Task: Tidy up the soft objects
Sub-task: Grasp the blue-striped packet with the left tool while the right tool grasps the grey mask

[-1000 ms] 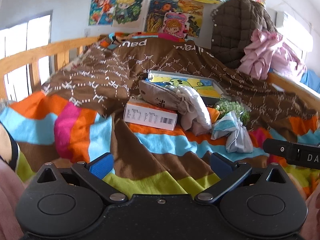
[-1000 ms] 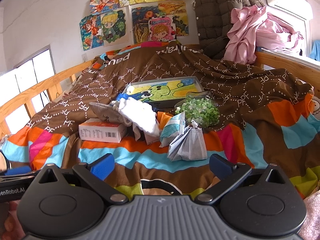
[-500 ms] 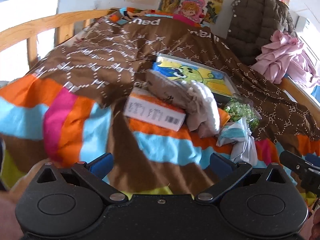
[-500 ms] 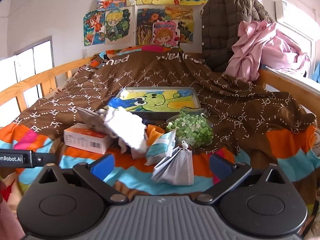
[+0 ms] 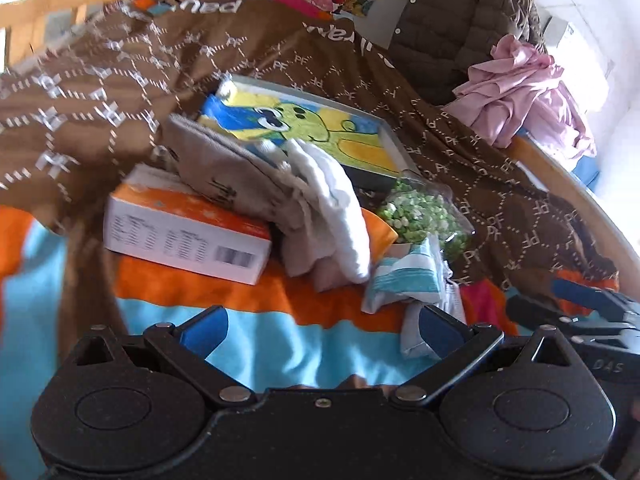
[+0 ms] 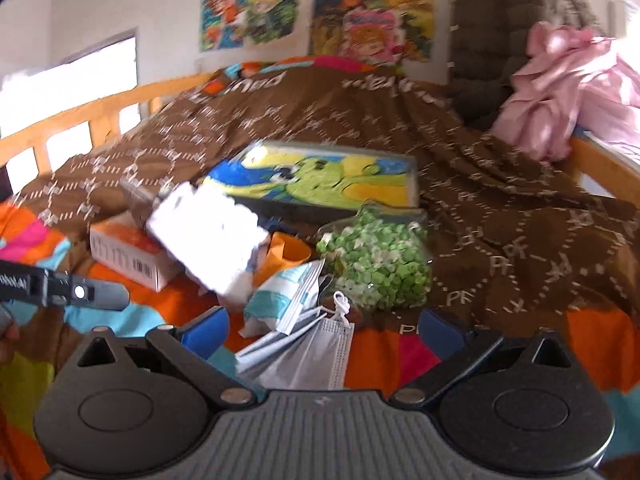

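Note:
A pile lies on the bed: a grey pouch [image 5: 224, 168], a white cloth [image 5: 336, 208] [image 6: 208, 236], a teal-striped packet [image 5: 404, 280] [image 6: 280, 300], grey face masks [image 6: 316, 356] and a bag of green pieces [image 5: 420, 216] [image 6: 376, 260]. My left gripper [image 5: 320, 332] is open and empty, low over the quilt in front of the pile. My right gripper [image 6: 324, 332] is open and empty, with the masks lying between its fingers. Each gripper shows at the edge of the other's view.
An orange-and-white box [image 5: 180, 228] lies under the pouch. A framed cartoon picture [image 5: 312, 132] lies behind the pile. The brown and striped quilt [image 5: 280, 56] covers the bed. A wooden rail [image 6: 100, 120] runs on the left; a brown jacket [image 6: 500, 40] and pink clothes [image 6: 568, 80] hang at the right.
Both grippers have moved forward and down toward the pile, which looms larger. The face masks now lie between the right gripper's fingers. Both stay open.

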The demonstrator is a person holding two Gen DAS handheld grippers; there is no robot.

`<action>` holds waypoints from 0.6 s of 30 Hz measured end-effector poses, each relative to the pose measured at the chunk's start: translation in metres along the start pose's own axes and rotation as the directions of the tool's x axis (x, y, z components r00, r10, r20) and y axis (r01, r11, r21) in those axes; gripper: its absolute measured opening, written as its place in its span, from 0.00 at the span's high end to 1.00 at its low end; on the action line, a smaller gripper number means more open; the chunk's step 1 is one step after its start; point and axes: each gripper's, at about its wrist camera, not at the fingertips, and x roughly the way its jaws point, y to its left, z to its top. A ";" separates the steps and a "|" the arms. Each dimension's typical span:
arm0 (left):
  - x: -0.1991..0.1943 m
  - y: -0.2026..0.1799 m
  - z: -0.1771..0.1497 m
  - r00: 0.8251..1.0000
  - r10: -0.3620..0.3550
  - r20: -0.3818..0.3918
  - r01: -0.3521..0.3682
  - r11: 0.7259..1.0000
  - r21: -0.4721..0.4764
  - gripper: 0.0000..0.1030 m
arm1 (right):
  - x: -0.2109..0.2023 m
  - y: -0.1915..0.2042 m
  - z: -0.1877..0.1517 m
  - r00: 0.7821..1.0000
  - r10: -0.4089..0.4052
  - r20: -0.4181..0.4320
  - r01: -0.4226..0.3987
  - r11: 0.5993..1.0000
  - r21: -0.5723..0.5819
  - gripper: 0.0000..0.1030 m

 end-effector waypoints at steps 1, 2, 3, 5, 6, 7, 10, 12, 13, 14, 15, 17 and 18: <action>0.004 0.002 -0.002 1.000 -0.015 -0.004 0.015 1.000 -0.008 0.01 | 0.005 -0.003 -0.002 1.000 0.021 -0.009 -0.021 1.000 -0.010 0.00; 0.009 0.003 -0.003 0.999 -0.034 -0.014 0.034 0.999 -0.014 0.01 | 0.009 -0.005 -0.003 0.999 0.037 -0.016 -0.037 0.999 -0.015 0.00; 0.015 0.005 -0.004 0.998 -0.053 -0.024 0.053 0.998 -0.022 0.01 | 0.013 -0.005 -0.006 0.999 0.049 -0.023 -0.049 0.999 -0.019 0.00; 0.024 0.009 -0.007 0.994 -0.102 -0.040 0.100 0.994 -0.047 0.01 | 0.018 -0.002 -0.009 0.997 0.072 -0.042 -0.073 0.997 -0.030 0.00; 0.029 0.008 -0.007 0.992 -0.119 -0.048 0.116 0.992 -0.051 0.01 | 0.020 0.001 -0.010 0.995 0.085 -0.050 -0.087 0.995 -0.042 0.00; 0.032 0.007 -0.007 0.990 -0.129 -0.054 0.127 0.991 -0.042 0.01 | 0.022 0.006 -0.012 0.993 0.098 -0.061 -0.102 0.993 -0.061 0.00; 0.043 -0.003 -0.006 0.988 -0.147 -0.049 0.148 0.988 0.033 0.01 | 0.027 0.017 -0.016 0.991 0.104 -0.082 -0.114 0.987 -0.114 0.00; 0.050 -0.009 -0.004 0.990 -0.137 -0.040 0.140 0.986 0.090 0.01 | 0.031 0.021 -0.019 0.992 0.088 -0.096 -0.100 0.986 -0.133 0.00; 0.055 -0.011 -0.002 0.990 -0.133 -0.047 0.137 0.985 0.105 0.01 | 0.033 0.023 -0.020 0.992 0.076 -0.103 -0.090 0.987 -0.136 0.00; 0.060 -0.012 -0.001 0.989 -0.139 -0.057 0.144 0.983 0.110 0.01 | 0.035 0.023 -0.021 0.992 0.067 -0.108 -0.082 0.988 -0.135 0.00; 0.065 -0.011 0.001 0.986 -0.151 -0.070 0.158 0.982 0.103 0.01 | 0.038 0.023 -0.022 0.992 0.057 -0.114 -0.072 0.989 -0.129 0.00; 0.075 -0.011 0.002 0.982 -0.168 -0.090 0.176 0.981 0.086 0.01 | 0.041 0.021 -0.023 0.992 0.043 -0.121 -0.056 0.992 -0.114 0.00; 0.080 -0.012 0.002 0.979 -0.176 -0.099 0.184 0.980 0.081 0.01 | 0.042 0.020 -0.024 0.992 0.036 -0.123 -0.049 0.993 -0.107 0.00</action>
